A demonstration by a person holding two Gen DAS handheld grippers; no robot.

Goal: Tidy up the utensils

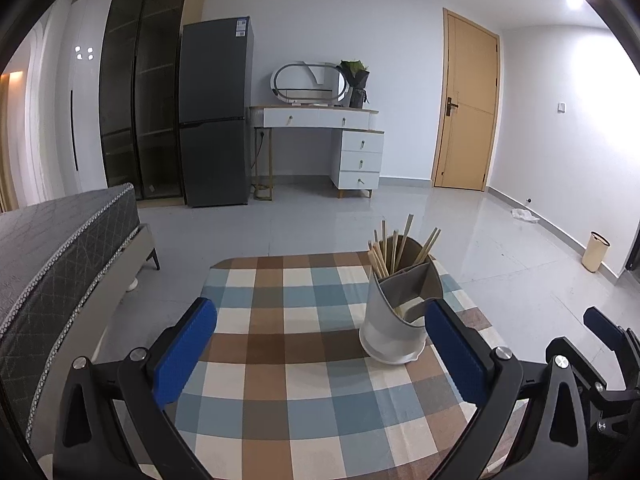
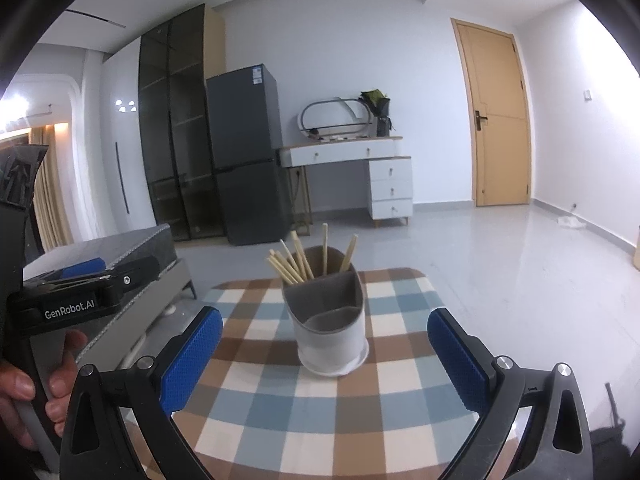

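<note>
Your left gripper [image 1: 320, 344] and right gripper [image 2: 325, 354] both gape wide, holding nothing, because the chopsticks [image 2: 298, 262] already stand in the holder's [image 2: 332, 336] rear compartment.

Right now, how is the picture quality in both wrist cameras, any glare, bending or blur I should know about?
Left wrist view: fisheye bends the tan wooden door; ceiling lights flare top right; the grey-and-white utensil holder stays sharp. Right wrist view: similar bending, bright wash on the right wall, soft glare on the glossy grey floor; the wooden chopsticks look crisp.
</note>
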